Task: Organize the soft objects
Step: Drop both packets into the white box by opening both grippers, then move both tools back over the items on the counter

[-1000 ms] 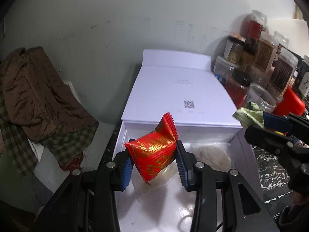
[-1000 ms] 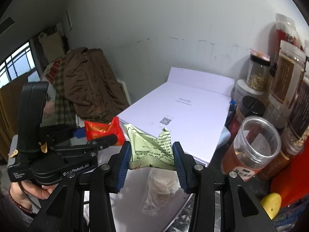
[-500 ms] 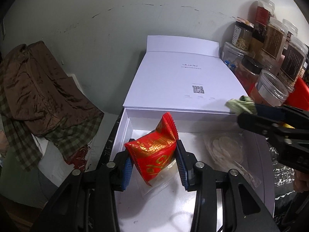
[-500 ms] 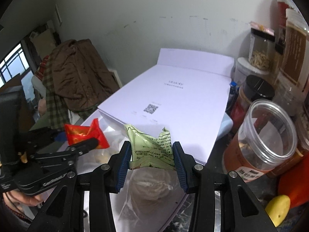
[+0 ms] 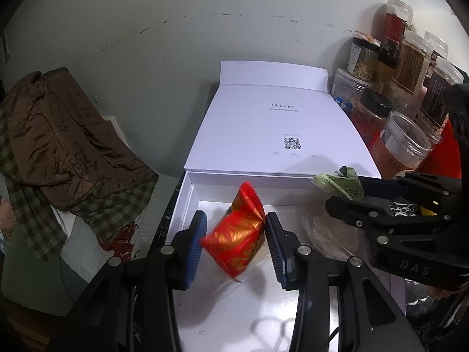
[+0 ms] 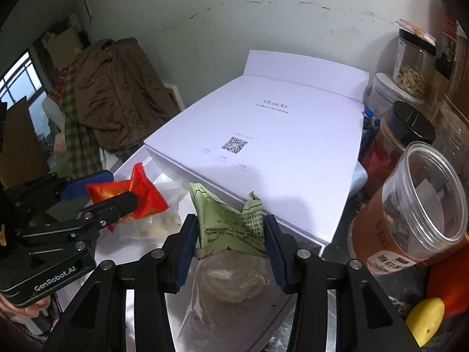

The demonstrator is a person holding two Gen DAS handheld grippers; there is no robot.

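Right gripper jaws opening, green packet between pads, white box tray directly below. Left gripper pinches red packet over tray.

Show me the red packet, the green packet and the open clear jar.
red packet (image 5: 236, 239), left wrist view, middle of its foil face.
green packet (image 6: 231, 224), right wrist view, printed front.
open clear jar (image 6: 410, 205), right wrist view, clear side wall.
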